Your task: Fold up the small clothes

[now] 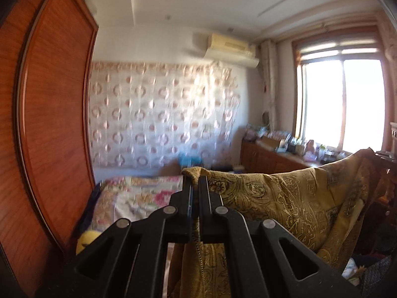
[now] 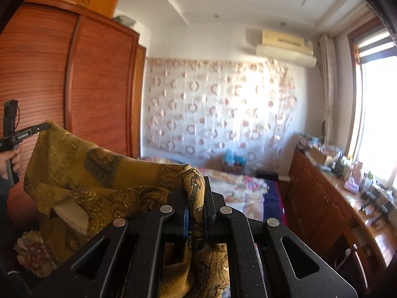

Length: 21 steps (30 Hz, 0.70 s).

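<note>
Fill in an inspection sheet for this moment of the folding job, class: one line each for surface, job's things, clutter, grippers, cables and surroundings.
Surface: bed with a floral cover lies ahead, below the grippers.
Job's things: mustard paisley garment is held up in the air, stretched between both grippers and sagging in the middle.
Clutter: many small items along the wooden sideboard under the window; yellow soft object low beside the bed.
Grippers: left gripper shut on one upper corner of the garment; right gripper shut on the other.
Cables: nothing seen.
Surroundings: wooden wardrobe, patterned curtain on the far wall, air conditioner, bright window.
</note>
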Tool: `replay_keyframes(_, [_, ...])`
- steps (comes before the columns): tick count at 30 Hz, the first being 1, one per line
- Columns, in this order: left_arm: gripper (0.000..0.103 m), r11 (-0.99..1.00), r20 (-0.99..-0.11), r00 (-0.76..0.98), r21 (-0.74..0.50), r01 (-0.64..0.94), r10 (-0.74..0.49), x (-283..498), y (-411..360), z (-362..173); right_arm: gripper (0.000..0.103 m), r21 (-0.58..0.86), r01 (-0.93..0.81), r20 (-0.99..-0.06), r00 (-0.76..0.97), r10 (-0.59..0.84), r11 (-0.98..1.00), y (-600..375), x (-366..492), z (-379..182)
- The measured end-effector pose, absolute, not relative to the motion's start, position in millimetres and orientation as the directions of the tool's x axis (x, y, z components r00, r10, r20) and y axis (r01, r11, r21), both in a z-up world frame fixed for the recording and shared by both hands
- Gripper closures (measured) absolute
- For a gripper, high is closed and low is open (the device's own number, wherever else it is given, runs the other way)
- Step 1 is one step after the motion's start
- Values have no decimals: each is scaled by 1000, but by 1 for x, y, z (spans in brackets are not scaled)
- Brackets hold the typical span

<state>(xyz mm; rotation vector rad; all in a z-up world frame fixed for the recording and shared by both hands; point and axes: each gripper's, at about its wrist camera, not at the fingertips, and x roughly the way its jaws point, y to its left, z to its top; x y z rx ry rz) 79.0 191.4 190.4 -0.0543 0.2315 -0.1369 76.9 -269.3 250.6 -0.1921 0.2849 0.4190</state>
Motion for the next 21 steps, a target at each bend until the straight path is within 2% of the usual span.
replay_keyframes(9, [103, 994, -454, 885, -82, 77, -105, 201, 181, 71, 98, -129, -431, -520, 796, 309, 893, -247, 212, 132])
replay_keyframes(21, [101, 995, -582, 807, -69, 69, -97, 285, 173, 12, 98, -109, -425, -678, 693, 245, 899, -239, 340, 30])
